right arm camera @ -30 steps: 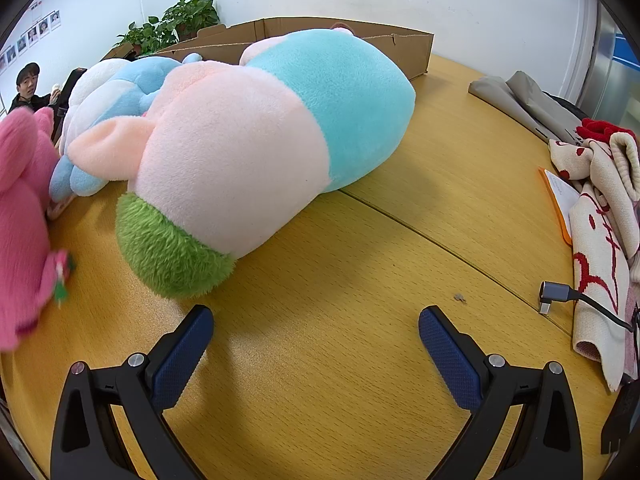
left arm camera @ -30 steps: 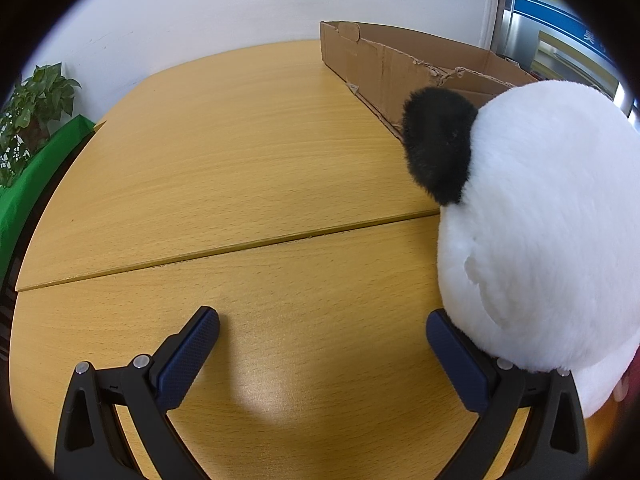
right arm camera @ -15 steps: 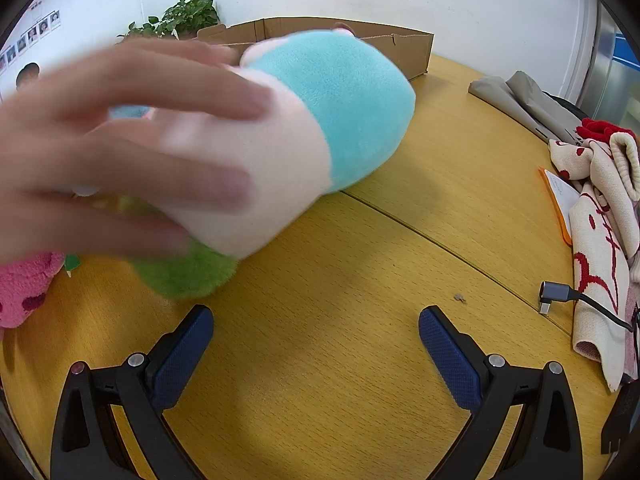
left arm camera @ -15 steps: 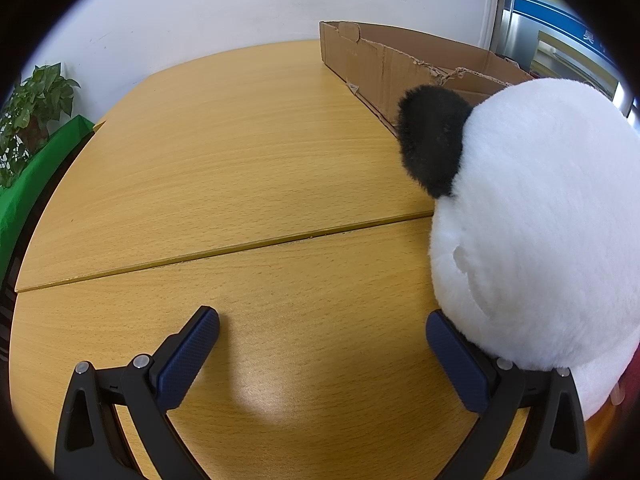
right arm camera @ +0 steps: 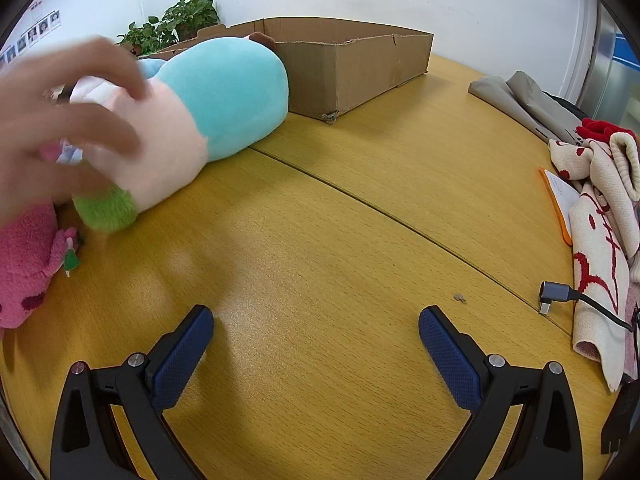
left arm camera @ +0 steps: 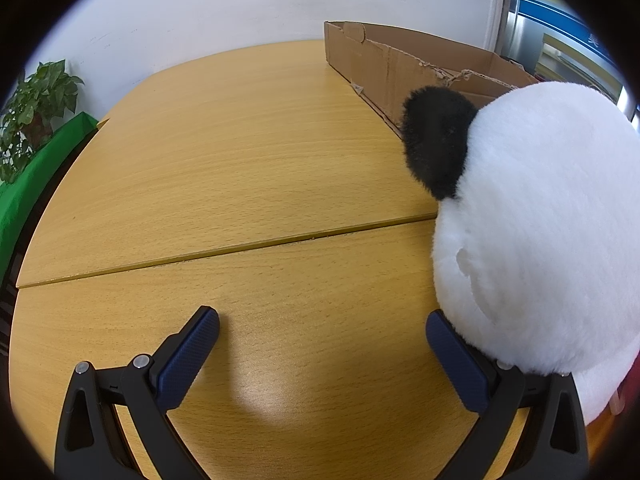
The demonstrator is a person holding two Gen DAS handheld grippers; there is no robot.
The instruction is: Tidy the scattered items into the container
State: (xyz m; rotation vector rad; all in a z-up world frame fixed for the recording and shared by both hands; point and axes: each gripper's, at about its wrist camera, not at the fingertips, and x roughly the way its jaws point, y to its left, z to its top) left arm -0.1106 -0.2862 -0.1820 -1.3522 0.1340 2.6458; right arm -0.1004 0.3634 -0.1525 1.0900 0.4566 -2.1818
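Resting on a wooden table [left arm camera: 240, 160] by a white wall [left arm camera: 200, 12], both hand-held grippers gape empty.

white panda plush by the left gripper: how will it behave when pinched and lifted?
The white panda plush looks furry and rounded, so it will probably squash under the pads rather than resist. It likely weighs little for its bulk. It looks wider than the open left gripper, so a pinch may catch only a fold and sag.

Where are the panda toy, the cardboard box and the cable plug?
panda toy [left arm camera: 540, 220], left wrist view, white body.
cardboard box [right arm camera: 360, 64], right wrist view, front wall.
cable plug [right arm camera: 554, 294], right wrist view, grey connector.
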